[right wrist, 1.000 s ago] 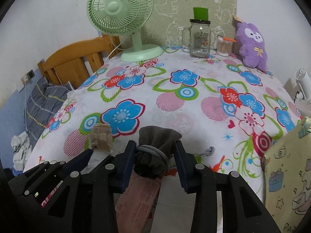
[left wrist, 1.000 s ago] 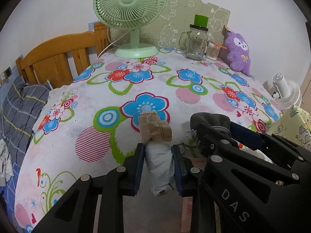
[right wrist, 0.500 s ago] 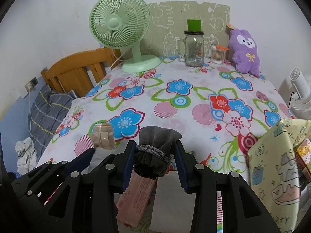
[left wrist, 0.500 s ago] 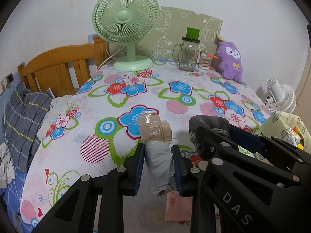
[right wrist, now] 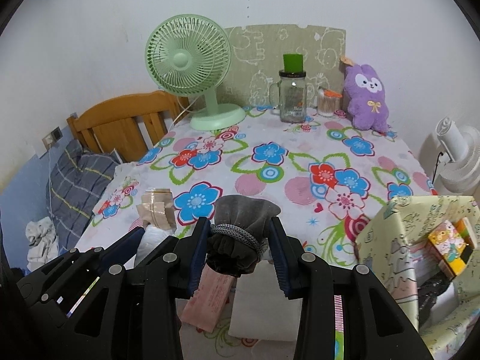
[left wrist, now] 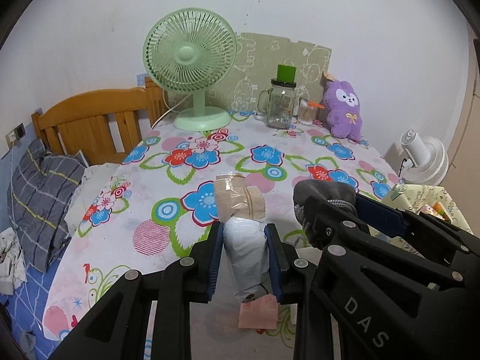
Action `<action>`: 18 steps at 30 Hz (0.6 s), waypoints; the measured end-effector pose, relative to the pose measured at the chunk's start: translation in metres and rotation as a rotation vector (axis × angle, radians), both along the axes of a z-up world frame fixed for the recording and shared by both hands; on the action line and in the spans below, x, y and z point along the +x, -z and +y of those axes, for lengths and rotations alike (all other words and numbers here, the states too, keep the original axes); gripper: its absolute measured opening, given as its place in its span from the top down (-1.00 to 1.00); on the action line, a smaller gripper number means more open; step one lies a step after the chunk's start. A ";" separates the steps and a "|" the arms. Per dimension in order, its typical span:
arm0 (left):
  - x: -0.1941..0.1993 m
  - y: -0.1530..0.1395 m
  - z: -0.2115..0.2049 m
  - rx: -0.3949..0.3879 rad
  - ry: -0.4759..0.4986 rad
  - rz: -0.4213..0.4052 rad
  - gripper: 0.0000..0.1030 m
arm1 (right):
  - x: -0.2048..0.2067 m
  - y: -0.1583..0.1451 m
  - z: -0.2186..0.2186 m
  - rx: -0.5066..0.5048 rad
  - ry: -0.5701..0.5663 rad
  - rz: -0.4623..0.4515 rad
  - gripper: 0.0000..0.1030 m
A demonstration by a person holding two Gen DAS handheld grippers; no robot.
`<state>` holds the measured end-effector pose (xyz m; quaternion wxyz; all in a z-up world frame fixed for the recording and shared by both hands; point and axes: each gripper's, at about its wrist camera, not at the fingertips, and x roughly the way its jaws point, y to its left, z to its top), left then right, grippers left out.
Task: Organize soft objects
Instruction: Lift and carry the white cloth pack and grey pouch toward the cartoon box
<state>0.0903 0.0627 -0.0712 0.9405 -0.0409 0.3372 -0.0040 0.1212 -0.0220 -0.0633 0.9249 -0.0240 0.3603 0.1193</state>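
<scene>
My left gripper (left wrist: pixel 244 231) is shut on a soft white packet with a beige taped top (left wrist: pixel 244 240) and holds it above the floral table (left wrist: pixel 192 180). My right gripper (right wrist: pixel 240 225) is shut on a grey drawstring pouch (right wrist: pixel 243 228), also lifted above the table. The pouch also shows in the left wrist view (left wrist: pixel 324 192), and the packet in the right wrist view (right wrist: pixel 157 207). A purple plush bunny (right wrist: pixel 367 99) sits at the far right of the table.
At the back stand a green fan (left wrist: pixel 192 69), a glass jar mug (left wrist: pixel 282 105) and a cotton-swab tub (left wrist: pixel 307 112). A yellow patterned box (right wrist: pixel 420 240) holding items is at the right. Pink and white packets (right wrist: pixel 210 297) lie below. A wooden bed (left wrist: pixel 90 120) is left.
Both grippers have risen and drawn back from the table with their objects still held. More of the room and the yellow box show now.
</scene>
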 end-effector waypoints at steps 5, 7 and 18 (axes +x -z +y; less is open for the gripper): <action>-0.007 -0.011 -0.002 -0.003 -0.006 -0.017 0.47 | -0.009 -0.013 -0.004 0.006 0.000 -0.019 0.16; -0.012 -0.016 -0.004 -0.001 -0.008 -0.028 0.47 | -0.013 -0.019 -0.005 0.010 -0.003 -0.030 0.16; -0.028 -0.043 -0.019 0.015 0.005 -0.082 0.47 | -0.033 -0.049 -0.018 0.024 0.001 -0.087 0.16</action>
